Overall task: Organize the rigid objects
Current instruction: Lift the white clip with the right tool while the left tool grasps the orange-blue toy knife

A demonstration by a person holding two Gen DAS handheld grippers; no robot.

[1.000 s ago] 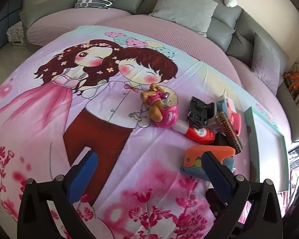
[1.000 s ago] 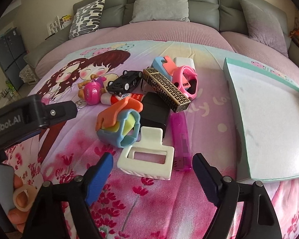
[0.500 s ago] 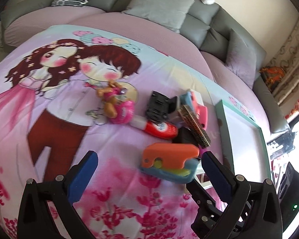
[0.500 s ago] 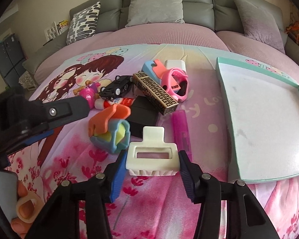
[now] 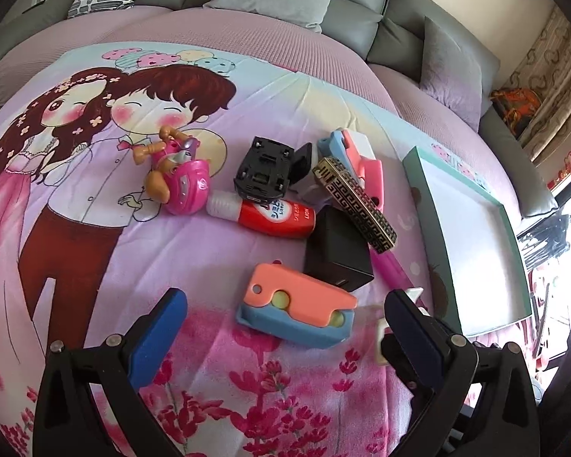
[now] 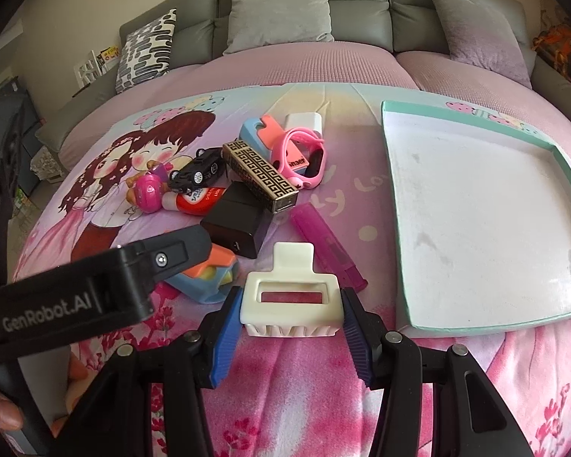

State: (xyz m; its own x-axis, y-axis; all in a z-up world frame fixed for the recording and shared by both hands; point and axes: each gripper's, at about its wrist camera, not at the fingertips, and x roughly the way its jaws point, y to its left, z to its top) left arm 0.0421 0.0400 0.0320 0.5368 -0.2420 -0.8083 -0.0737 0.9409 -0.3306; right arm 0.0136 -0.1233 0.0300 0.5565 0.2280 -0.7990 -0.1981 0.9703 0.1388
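The scene is a bed [image 6: 285,400] covered with a pink and lilac sheet printed with a cartoon couple and flowers; behind it stand a grey padded headboard [image 6: 361,7] with grey cushions and one black-and-white pillow [image 6: 144,53]. On the right part of the bed lies a shallow tray [image 6: 472,339] with a mint-green rim and a white floor, and its far right corner is cut off by the edge of the picture. In the middle of the sheet is a pile of small things: a black block [image 6: 236,224], a long box with a gold key pattern [image 6: 259,177] lying diagonally on it, a pink watch [image 6: 304,160], a black toy car [image 6: 198,171], a red and white tube [image 6: 198,200], a pink toy figure [image 6: 148,192] and a purple flat bar [image 6: 327,243] whose long axis runs diagonally toward the near right. The orange and blue toy [image 5: 297,312] lies between the wide open fingers of the left gripper [image 5: 281,327], not touched by them; in the right view this gripper's black body hides most of the toy. The right gripper [image 6: 291,318] has just been closing, and its blue pads press on both ends of the white hair clip [image 6: 291,301], near the front edge of the pile, just left of the tray. The clip's long axis runs left to right between the pads, its teeth point toward the camera and its tab points away.
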